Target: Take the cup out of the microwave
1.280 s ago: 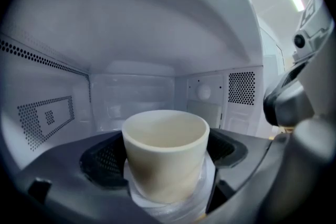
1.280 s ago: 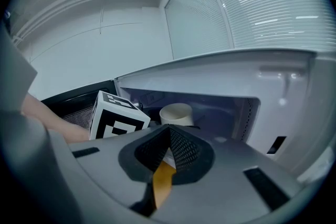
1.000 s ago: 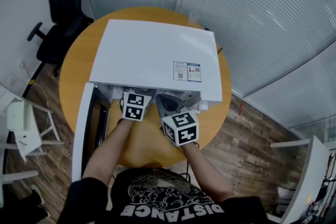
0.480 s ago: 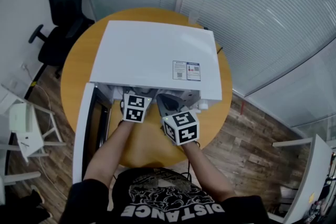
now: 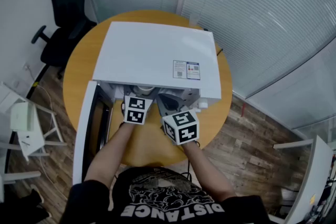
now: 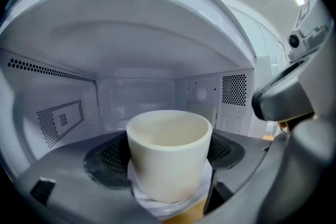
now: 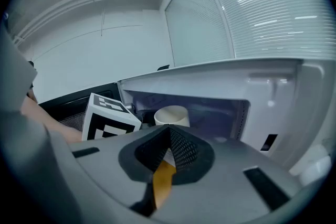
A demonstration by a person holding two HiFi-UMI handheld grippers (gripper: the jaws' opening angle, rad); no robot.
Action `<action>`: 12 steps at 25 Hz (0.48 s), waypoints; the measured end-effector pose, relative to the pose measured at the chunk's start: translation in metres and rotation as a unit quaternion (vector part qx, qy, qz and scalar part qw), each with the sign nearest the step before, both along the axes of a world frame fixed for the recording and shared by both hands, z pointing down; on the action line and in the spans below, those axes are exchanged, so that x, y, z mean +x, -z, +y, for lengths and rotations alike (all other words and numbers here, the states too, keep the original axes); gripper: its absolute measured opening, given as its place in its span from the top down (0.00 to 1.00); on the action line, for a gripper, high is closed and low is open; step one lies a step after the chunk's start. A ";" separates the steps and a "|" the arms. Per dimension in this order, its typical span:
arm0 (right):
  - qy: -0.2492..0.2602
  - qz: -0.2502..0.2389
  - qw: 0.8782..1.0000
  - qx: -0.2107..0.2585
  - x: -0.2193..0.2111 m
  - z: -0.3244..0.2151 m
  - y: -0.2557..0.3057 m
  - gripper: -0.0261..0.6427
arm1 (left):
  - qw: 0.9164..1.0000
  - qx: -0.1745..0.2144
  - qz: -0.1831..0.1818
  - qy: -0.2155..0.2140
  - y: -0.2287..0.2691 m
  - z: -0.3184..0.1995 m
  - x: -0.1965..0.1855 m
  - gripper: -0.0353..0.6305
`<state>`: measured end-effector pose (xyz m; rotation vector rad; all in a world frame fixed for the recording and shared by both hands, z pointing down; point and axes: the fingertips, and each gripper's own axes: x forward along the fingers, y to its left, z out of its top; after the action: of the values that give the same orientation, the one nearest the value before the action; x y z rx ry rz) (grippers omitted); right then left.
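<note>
Your left gripper has its jaws wide and clamped on the cup, one mesh pad on each side of it. The cup's upright, sitting low center in the left gripper view, right at the mouth of the microwave.

Room-wise, the cavity ceiling's well above the rim. The perforated wall at frame left and the vent wall at frame right are both well apart from the cup, so there's plenty of slack on both sides.

In the head view the cup rim pokes out just under the front edge of the microwave top, center frame. The door is swung out at lower left, running alongside your left forearm w/ a gap between. The tightest spot is on the other side: your right gripper sits just beside the left one, and its body crowds the right edge of the left gripper view. Its jaws are pinched together w/ nothing in them. The table edge curves round on both sides.

Vs a sec ago, the rim wasn't showing in the head view and now it is. Both grippers look about where they were.
</note>
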<state>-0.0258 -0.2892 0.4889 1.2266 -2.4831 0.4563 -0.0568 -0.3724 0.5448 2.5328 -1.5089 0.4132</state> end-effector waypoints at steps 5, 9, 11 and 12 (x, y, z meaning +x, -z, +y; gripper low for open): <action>0.003 -0.003 1.000 0.003 0.001 0.006 0.004 0.94 | 1.000 0.002 0.003 0.003 0.005 0.007 -0.001 0.30; 0.006 -0.005 1.000 0.007 0.000 0.011 0.007 0.94 | 1.000 0.002 0.002 0.008 0.008 0.014 -0.002 0.30; 0.008 -0.006 1.000 0.008 0.000 0.014 0.009 0.94 | 1.000 0.001 0.002 0.010 0.008 0.017 -0.003 0.30; 0.009 -0.006 1.000 0.008 0.000 0.015 0.009 0.94 | 1.000 0.000 0.003 0.011 0.008 0.019 -0.003 0.30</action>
<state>-0.0255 -0.2737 0.4801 1.2095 -2.5106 0.4398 -0.0595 -0.3535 0.5364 2.5131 -1.5340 0.4021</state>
